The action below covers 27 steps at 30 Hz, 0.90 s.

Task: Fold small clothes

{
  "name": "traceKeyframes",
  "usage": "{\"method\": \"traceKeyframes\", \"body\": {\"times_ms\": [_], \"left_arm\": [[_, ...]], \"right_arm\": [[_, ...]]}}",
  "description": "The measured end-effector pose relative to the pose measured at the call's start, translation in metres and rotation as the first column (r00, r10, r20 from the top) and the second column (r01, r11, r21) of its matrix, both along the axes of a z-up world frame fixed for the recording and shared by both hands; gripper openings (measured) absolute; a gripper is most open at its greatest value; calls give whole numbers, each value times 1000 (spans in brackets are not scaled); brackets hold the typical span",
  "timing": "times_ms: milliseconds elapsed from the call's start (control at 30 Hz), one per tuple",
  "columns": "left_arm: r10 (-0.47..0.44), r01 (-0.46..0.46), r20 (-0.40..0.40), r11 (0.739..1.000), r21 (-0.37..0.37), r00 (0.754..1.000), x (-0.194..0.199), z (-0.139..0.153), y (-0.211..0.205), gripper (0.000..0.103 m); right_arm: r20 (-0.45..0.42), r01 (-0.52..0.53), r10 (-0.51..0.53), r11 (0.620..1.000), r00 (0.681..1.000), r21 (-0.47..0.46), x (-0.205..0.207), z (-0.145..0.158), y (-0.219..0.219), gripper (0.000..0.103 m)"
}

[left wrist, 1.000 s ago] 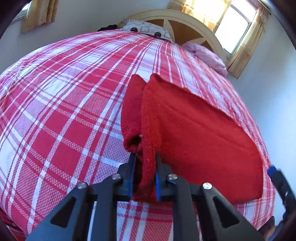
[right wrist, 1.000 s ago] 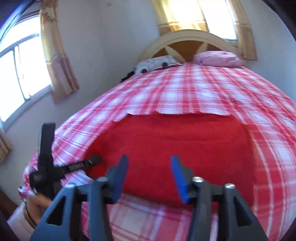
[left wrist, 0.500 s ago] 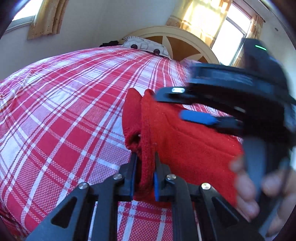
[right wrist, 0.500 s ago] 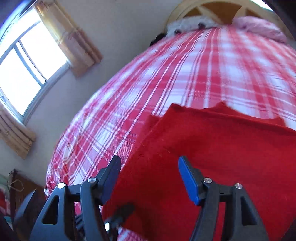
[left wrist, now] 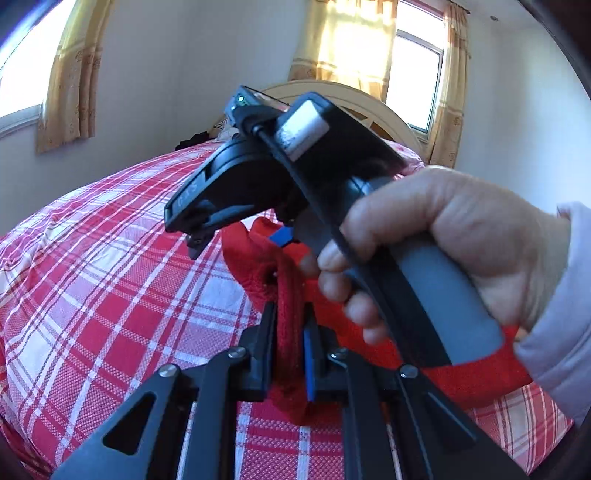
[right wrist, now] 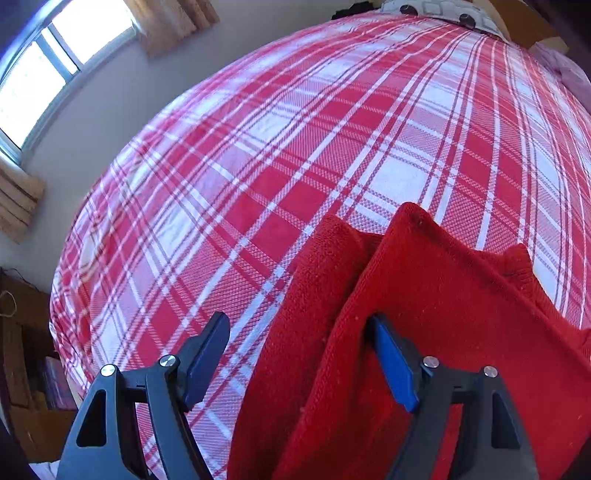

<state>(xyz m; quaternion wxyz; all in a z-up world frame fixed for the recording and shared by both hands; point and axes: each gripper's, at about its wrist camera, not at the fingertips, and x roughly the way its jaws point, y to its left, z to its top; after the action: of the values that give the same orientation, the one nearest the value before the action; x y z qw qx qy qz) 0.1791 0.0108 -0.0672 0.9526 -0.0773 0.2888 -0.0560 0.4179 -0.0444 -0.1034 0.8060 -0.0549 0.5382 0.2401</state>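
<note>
A red knitted garment (right wrist: pixel 424 332) lies folded on the red-and-white plaid bed (right wrist: pixel 295 147). My left gripper (left wrist: pixel 290 332) is shut on a bunched near edge of the garment (left wrist: pixel 284 295). My right gripper (right wrist: pixel 299 354) is open, its fingers either side of the garment's folded left edge, with the blue pad (right wrist: pixel 391 365) against the upper layer. In the left wrist view the right gripper (left wrist: pixel 236 236) and the hand holding it reach across above the garment and hide most of it.
A cream headboard (left wrist: pixel 354 99) and pillows (right wrist: pixel 436 11) are at the far end of the bed. Curtained windows (left wrist: pixel 413 74) are behind. A wooden shelf (right wrist: pixel 26 369) stands beside the bed's left edge.
My right gripper has swung across to the garment's left folded edge and closer to my left gripper. The left gripper stays shut on the garment.
</note>
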Motion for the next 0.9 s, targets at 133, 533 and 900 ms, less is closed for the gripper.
{"method": "traceKeyframes", "body": {"times_ms": [133,533,900], "left_arm": [[-1,1,-5,1000,3,1000,0,2,3,13],[-93,93,41,996,8,995,-14,34,-28,13],[-360,352,116,932,84,926,-28,60,-136,8]], "right_arm": [[22,6,-5,999,1000,-37,-1,-7,-12,26],[5,214,-238,882,971,420,-34,43,-143,18],[81,337,-415,824,906,456,-88,77,-292,9]]}}
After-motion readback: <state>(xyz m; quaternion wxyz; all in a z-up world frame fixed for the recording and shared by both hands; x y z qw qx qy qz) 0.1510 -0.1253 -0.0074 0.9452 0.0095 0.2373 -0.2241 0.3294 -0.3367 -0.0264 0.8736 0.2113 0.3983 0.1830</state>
